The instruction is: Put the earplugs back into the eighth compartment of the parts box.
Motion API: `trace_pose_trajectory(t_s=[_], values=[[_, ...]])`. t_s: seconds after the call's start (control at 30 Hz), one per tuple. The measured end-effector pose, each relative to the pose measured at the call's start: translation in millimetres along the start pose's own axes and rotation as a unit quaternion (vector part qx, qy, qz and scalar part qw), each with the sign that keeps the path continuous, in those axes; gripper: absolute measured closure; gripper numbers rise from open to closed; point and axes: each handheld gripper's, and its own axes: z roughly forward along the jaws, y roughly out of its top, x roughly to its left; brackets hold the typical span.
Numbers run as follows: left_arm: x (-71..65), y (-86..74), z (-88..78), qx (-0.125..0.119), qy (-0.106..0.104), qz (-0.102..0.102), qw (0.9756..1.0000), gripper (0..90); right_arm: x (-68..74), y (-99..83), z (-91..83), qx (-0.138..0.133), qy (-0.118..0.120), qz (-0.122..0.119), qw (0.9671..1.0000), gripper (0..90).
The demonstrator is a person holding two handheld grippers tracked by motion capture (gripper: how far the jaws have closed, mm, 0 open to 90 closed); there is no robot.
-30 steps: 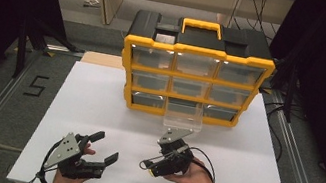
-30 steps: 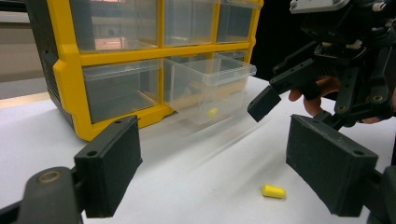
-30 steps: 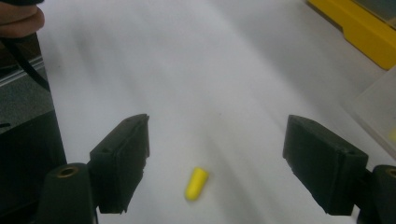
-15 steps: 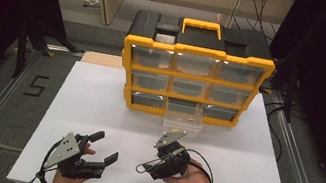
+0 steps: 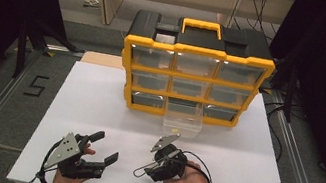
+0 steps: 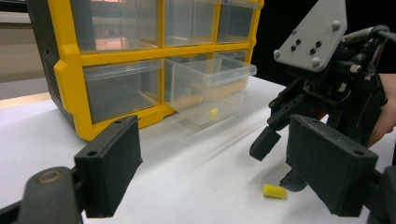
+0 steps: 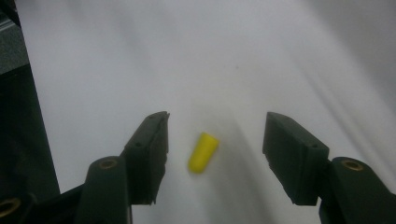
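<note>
I note a yellow-framed black plastic organiser with clear drawers (image 5: 195, 77) standing at the far side of the white table board (image 5: 92, 104). Its bottom-middle clear plastic drawer (image 5: 182, 122) is pulled out towards me, with a small yellow piece (image 6: 213, 112) inside.

The small yellow foam earplug (image 7: 202, 152) lies on the board near my right gripper (image 5: 146, 171), between its jaws with a gap on each side; nothing blocks it. Compared with a second ago those jaws have just been closing but do not touch the plug.

My left gripper (image 5: 107, 148) rests at near left, jaws wide apart and empty.

In the high view the right gripper's body hides its jaw tips, and I cannot make out the plug there.
</note>
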Motion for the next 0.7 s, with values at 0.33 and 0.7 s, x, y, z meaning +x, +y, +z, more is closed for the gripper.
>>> trace_pose_trajectory(t_s=[0.33, 0.7], values=[[0.2, 0.0, -0.1, 0.0, 0.0, -0.001, 1.0, 17.5, 2.0, -2.0, 10.4, 0.024, -0.002, -0.005, 0.9997, 51.6], [0.2, 0.0, -0.1, -0.001, 0.0, -0.002, 1.0, 17.5, 3.9, -3.2, 14.3, 0.032, -0.005, -0.016, 0.9993, 65.1]])
